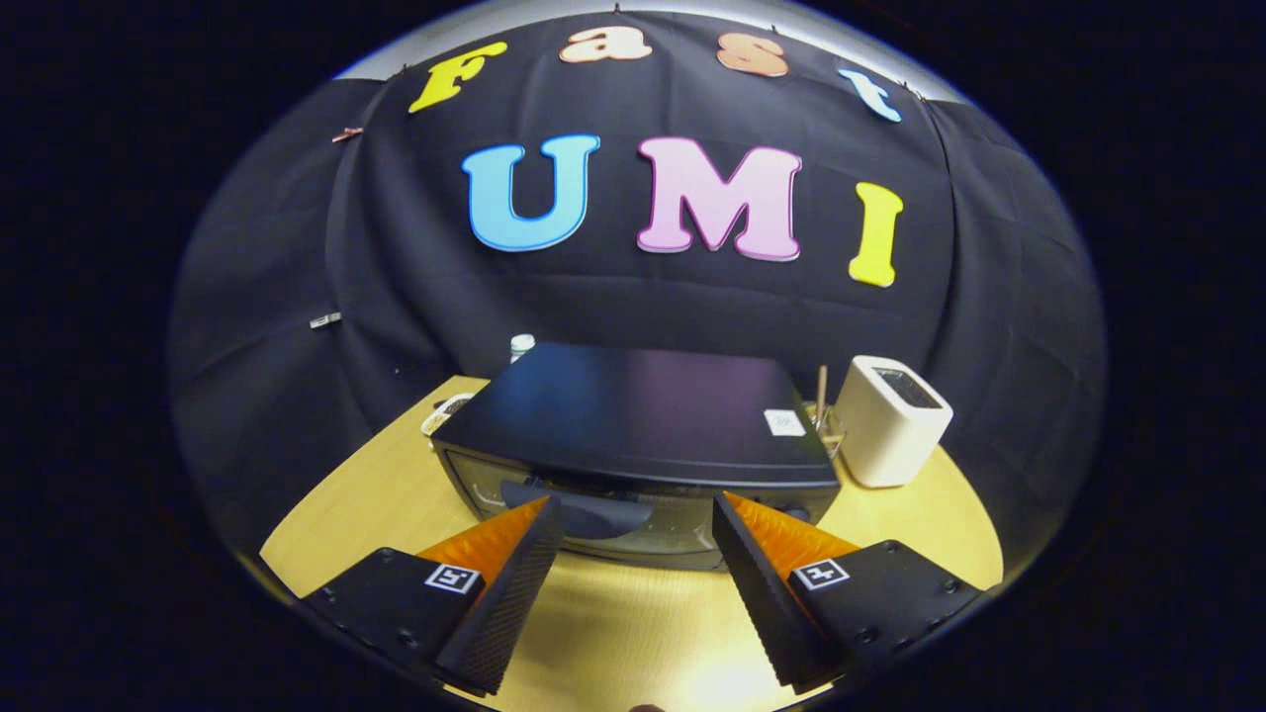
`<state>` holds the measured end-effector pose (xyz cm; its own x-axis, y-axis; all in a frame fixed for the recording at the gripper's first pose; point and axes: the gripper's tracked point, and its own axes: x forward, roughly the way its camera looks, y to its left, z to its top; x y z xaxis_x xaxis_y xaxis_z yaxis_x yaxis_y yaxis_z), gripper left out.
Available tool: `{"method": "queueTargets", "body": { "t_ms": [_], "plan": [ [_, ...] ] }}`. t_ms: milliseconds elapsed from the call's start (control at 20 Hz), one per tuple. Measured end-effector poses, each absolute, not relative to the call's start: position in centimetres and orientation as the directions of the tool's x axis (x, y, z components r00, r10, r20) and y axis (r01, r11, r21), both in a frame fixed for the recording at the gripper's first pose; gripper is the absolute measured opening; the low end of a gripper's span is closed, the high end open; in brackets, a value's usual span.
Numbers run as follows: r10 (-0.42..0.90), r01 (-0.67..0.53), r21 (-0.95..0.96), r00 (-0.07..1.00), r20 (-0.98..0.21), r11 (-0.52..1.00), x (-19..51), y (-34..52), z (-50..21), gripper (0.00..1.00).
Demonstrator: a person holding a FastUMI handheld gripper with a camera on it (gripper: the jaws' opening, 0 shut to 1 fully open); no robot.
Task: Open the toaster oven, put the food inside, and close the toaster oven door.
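your gripper point(635, 506) is spread wide with nothing between the fingers, and both tips hang just in front of the toaster oven point(633, 435). the oven is the landmark here: it sits on the wooden table point(613, 623), black top facing up at you, door shut, its handle point(584, 509) running across the glass just beyond your fingertips. a white toaster point(895, 420) stands just beside the oven's far corner, with a small wooden stick point(821, 394) upright between the two. on the oven's other side, a bowl point(447, 408) peeks out, and behind it a small bottle point(521, 346).
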<state>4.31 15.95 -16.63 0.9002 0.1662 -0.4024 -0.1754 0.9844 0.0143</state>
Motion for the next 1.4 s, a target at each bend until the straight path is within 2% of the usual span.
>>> {"method": "queueTargets", "body": {
  "t_ms": [150, 450, 550, 850, 1050, 1400],
  "plan": [
    [0.139, -0.153, -0.020, 0.936, -0.324, 0.988, 4.1, 11.7, -13.0, 0.99],
    [0.033, -0.034, -0.002, 0.995, -0.095, 0.999, 4.8, 2.3, -2.1, 0.98],
    [0.001, -0.002, -0.007, 0.998, -0.057, 1.000, 4.1, -0.1, -0.2, 0.98],
    [-0.070, 0.071, 0.008, 0.995, -0.071, 0.997, 0.4, -4.9, 0.1, 0.98],
    [-0.073, 0.075, 0.017, 0.992, -0.100, 0.997, 0.6, -5.3, -1.0, 0.98],
    [-0.046, 0.048, 0.028, 0.997, -0.070, 0.998, 1.9, -4.6, 0.0, 0.98]
  ]
}}
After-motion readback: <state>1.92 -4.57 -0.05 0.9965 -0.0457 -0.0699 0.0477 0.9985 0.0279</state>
